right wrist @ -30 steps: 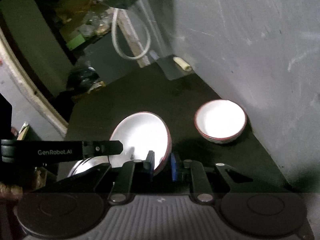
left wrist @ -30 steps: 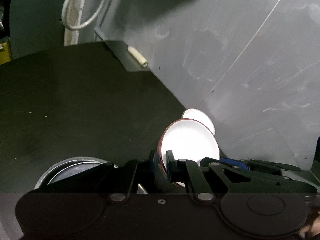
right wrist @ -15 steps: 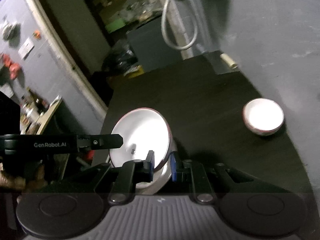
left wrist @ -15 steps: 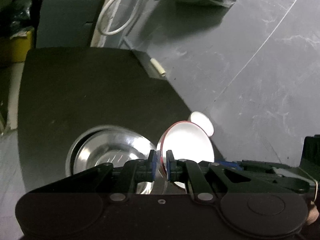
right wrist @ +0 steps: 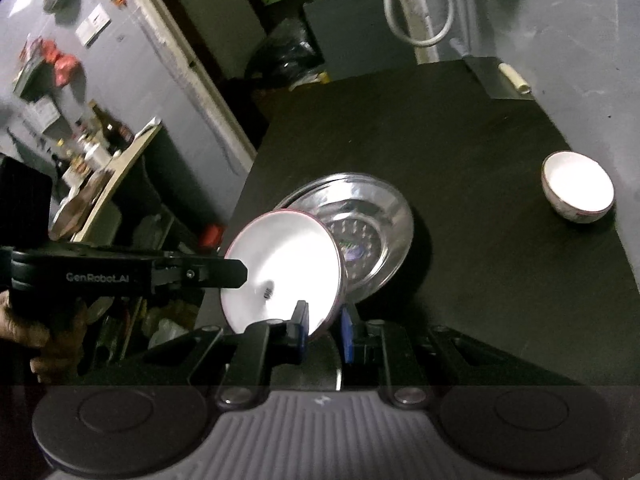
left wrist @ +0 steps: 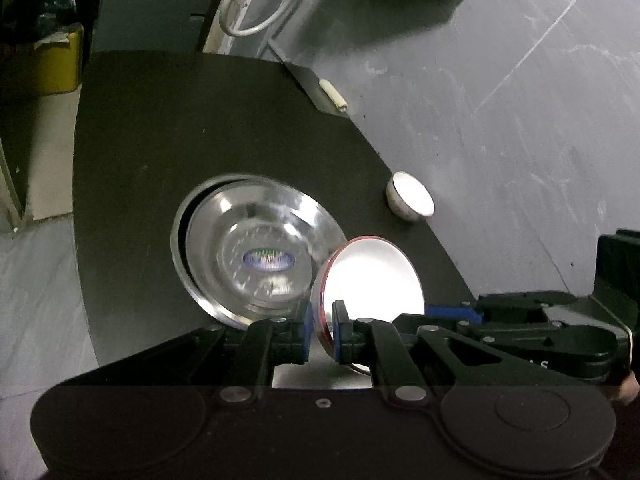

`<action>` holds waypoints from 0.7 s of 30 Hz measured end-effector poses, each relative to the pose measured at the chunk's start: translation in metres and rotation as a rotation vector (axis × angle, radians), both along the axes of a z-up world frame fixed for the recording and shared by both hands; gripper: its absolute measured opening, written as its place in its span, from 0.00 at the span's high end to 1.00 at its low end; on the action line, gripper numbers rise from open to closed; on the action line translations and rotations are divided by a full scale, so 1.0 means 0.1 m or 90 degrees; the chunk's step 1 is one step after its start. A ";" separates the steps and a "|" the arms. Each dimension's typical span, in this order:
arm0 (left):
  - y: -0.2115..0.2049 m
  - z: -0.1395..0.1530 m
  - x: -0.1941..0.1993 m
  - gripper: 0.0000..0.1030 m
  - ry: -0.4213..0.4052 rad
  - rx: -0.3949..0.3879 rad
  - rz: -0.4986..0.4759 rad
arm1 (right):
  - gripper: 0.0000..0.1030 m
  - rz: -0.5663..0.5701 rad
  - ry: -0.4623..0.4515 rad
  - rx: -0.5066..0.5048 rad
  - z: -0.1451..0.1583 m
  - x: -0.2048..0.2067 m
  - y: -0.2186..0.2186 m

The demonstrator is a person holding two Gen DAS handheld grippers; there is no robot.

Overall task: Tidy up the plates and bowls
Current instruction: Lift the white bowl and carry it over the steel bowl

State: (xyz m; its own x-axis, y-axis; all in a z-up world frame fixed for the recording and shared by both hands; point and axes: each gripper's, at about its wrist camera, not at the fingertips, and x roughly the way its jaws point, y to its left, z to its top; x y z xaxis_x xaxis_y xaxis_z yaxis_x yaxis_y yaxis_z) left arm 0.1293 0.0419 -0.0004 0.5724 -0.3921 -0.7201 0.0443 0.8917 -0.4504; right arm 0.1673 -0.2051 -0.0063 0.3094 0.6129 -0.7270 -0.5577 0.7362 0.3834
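Note:
A white bowl with a red rim [left wrist: 372, 276] [right wrist: 280, 268] is held tilted in the air by both grippers. My left gripper [left wrist: 320, 328] is shut on its rim; it shows from the side in the right wrist view [right wrist: 224, 274]. My right gripper [right wrist: 324, 330] is shut on the opposite rim and shows at the right in the left wrist view [left wrist: 452, 314]. Below the bowl, steel plates [left wrist: 256, 248] [right wrist: 372, 216] are stacked on the dark table [left wrist: 160, 152] [right wrist: 460, 160]. A second small white bowl [left wrist: 410, 200] [right wrist: 578, 192] stands by the grey wall.
The grey wall [left wrist: 520, 100] runs along the table's right side. A small cream tube [left wrist: 333, 95] [right wrist: 514, 78] lies at the far corner. A white cable [left wrist: 248, 12] hangs beyond. The table's left edge drops to the floor [left wrist: 36, 280]; cluttered shelves [right wrist: 80, 152] stand left.
Both grippers have lifted the red-rimmed bowl up and back from the wall, over the steel plates. The plates and the small bowl now look smaller and farther.

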 end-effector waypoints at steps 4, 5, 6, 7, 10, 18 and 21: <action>0.01 -0.07 -0.10 0.91 0.024 -0.008 0.000 | 0.81 0.023 0.016 -0.012 -0.02 -0.08 0.03; 0.02 -0.08 -0.12 0.91 0.029 -0.008 0.000 | 0.81 0.027 0.020 -0.013 -0.02 -0.10 0.03; 0.02 -0.09 -0.14 0.91 0.033 -0.010 0.000 | 0.81 0.031 0.024 -0.015 -0.03 -0.12 0.03; 0.02 -0.10 -0.16 0.91 0.038 -0.012 0.000 | 0.81 0.035 0.028 -0.017 -0.03 -0.14 0.03; 0.02 -0.13 -0.20 0.91 0.053 -0.014 -0.004 | 0.81 0.046 0.038 -0.023 -0.05 -0.17 0.04; 0.02 -0.17 -0.27 0.91 0.088 -0.006 -0.008 | 0.81 0.078 0.056 -0.039 -0.09 -0.18 0.08; -0.01 -0.16 -0.26 0.90 0.107 0.021 -0.011 | 0.81 0.089 0.067 -0.040 -0.11 -0.17 0.10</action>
